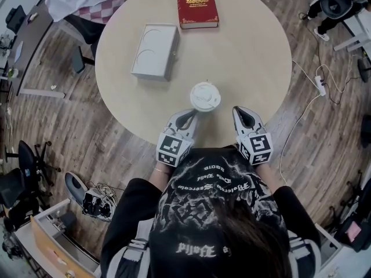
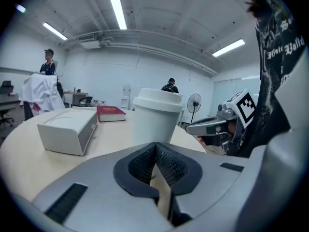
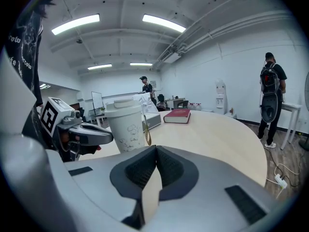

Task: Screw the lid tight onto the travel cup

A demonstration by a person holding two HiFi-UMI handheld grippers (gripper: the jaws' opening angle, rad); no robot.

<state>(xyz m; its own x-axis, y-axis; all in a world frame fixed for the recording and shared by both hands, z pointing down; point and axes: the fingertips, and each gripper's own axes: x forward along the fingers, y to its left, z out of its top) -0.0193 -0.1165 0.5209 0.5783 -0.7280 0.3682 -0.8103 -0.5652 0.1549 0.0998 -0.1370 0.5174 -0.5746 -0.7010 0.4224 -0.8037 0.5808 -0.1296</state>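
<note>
One white travel cup (image 1: 205, 97) stood upright on the round pale wooden bench (image 1: 249, 51), close to the edge nearest the person, with its white lid (image 1: 205, 95) sitting on top. A faint line drawing showed on the cup's side in the right gripper view.

Two grippers flanked it from the person's side. The left gripper (image 1: 189, 115) pointed at the cup from just beside it. Its ribbed black jaws were pressed together with nothing between them, and the cup rose just beyond their tips. The right gripper (image 1: 242, 112) lay near the cup on the other side, a little further off and clear of it. Its jaws were likewise closed tight and empty. Both grippers tilted slightly down toward the bench top, and each carried its cube of square markers at the back.

Further across the bench, well apart from the cup, a flat pale grey rectangular box (image 1: 155, 51) lay on the left. A red hardback book with gold lettering (image 1: 197, 6) lay beyond it near the far edge.

Below, the person's black printed shirt (image 1: 214, 213) filled the near side. Wood-plank flooring (image 1: 324, 132) surrounded the bench, with a white power strip (image 1: 320, 84) and its cable lying on it to the right.
</note>
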